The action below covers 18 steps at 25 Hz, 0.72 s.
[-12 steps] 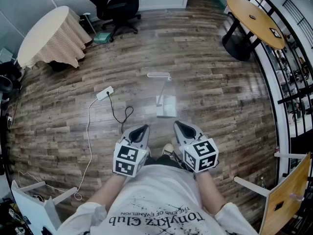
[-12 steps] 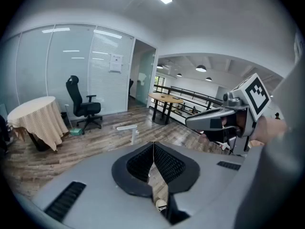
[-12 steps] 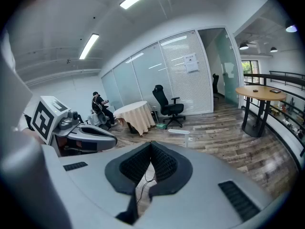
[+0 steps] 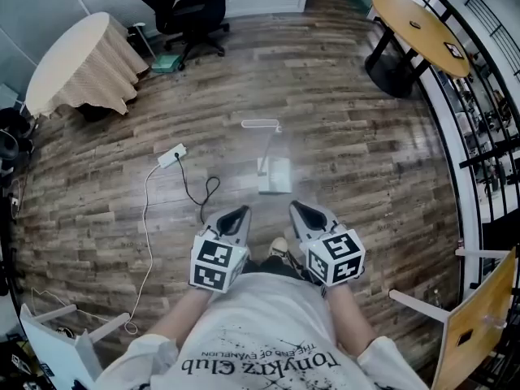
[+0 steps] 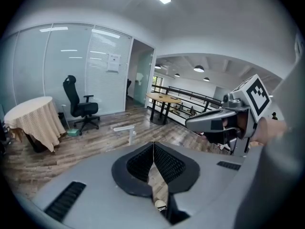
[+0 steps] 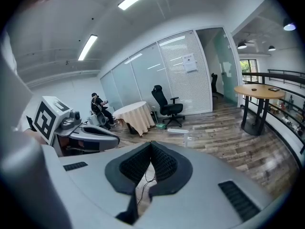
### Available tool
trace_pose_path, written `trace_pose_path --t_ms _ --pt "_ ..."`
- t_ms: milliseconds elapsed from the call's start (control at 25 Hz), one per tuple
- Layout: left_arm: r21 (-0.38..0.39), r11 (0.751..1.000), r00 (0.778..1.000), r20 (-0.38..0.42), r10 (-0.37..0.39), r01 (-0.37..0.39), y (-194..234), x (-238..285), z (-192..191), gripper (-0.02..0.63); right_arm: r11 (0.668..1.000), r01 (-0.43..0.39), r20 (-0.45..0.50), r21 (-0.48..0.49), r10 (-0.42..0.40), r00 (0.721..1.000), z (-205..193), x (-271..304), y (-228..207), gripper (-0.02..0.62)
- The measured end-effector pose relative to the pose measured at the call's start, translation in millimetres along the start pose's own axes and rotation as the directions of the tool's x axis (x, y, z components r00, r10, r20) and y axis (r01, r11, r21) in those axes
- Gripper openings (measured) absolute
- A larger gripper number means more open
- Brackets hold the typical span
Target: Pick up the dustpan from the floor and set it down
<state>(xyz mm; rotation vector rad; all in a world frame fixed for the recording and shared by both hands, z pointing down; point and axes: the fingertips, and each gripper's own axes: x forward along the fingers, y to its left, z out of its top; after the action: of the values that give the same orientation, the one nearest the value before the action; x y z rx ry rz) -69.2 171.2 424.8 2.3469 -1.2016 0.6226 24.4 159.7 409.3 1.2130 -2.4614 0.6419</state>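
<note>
The white dustpan (image 4: 275, 175) looks pretty washed out against the wood floor (image 4: 366, 153). It sits just ahead of both grippers, untouched. Left gripper (image 4: 236, 213) and right gripper (image 4: 298, 208) have their jaws pinched together on nothing. Basically nothing's moved since the earlier frame.

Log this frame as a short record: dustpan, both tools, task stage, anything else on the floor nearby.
dustpan: stands on the wood floor ahead of the person, handle up, untouched
left tool: shut, empty
right tool: shut, empty
task stage: pickup not yet begun
nearby: power strip with black cable, left of the dustpan
</note>
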Motion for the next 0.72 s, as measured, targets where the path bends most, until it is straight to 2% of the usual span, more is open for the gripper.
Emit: trace_pose_path --t_ms 240,520,720 --pt "0.001 1.000 1.000 0.006 -0.004 0.004 6 -6 2 0.025 0.998 0.042 0.053 0.046 -0.044 0.998 9 0 -3 0.026" --pt "0.020 1.000 1.000 0.002 -0.022 0.022 24 -18 -10 0.025 0.992 0.096 0.066 0.078 -0.101 0.993 8 6 5 0.026" --pt "0.016 0.999 0.999 0.000 -0.048 0.048 26 -11 -11 0.025 0.991 0.106 0.047 0.085 -0.111 0.993 2 11 1 0.026"
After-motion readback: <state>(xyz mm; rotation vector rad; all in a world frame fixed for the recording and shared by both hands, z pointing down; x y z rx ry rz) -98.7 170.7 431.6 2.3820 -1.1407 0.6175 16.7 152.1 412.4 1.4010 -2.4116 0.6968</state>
